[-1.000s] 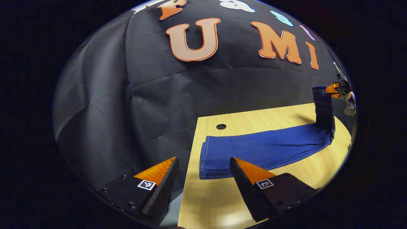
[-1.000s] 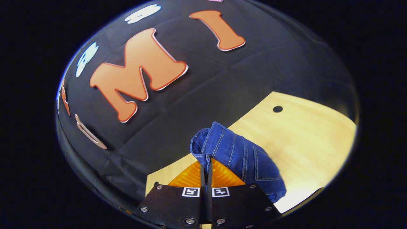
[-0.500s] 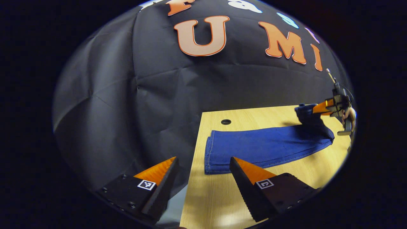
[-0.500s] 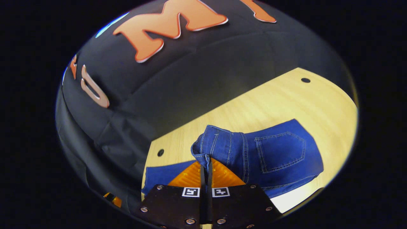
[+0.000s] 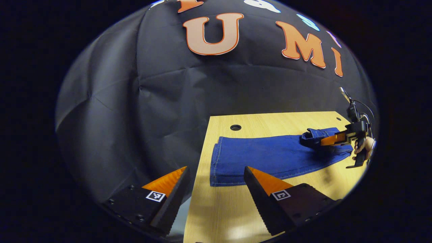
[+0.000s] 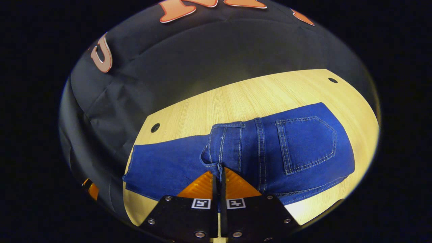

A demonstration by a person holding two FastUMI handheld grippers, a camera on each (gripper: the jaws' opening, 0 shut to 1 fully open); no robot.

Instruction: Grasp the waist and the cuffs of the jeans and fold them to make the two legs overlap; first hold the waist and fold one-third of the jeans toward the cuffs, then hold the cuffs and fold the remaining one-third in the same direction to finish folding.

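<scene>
Right gripper view first: we find the right gripper (image 6: pixel 218 171) with its two fingers pressed together on a pinch of the jeans' waistband (image 6: pixel 216 161), the denim edge caught between them. We note the jeans (image 6: pixel 270 152) lying on the light wooden table (image 6: pixel 236 98), the waist portion folded over onto the legs so that a back pocket (image 6: pixel 307 143) faces up, and the leg portion (image 6: pixel 162 165) extending away to the left toward a round hole (image 6: pixel 155 127) in the tabletop. A second hole (image 6: pixel 332 80) sits near the far right corner. From the left gripper view, we record the left gripper (image 5: pixel 216 173) held wide apart and gripping nothing, poised over the near left edge of the table (image 5: pixel 216 209), one finger (image 5: pixel 168 192) out past the table edge and the other over the wood just short of the cuffs (image 5: pixel 216 168). We see no contact between that gripper and the cloth. The jeans (image 5: pixel 266 157) lie flat across the table, cuffs nearest this camera and close to the table's left edge, with the hole (image 5: pixel 235 127) just beyond them. At the far right of this view we observe the right gripper (image 5: pixel 324 141) low over the folded waist end, a hand (image 5: pixel 361 148) on its handle. Black booth cloth (image 5: pixel 135 101) hangs behind the table.
</scene>
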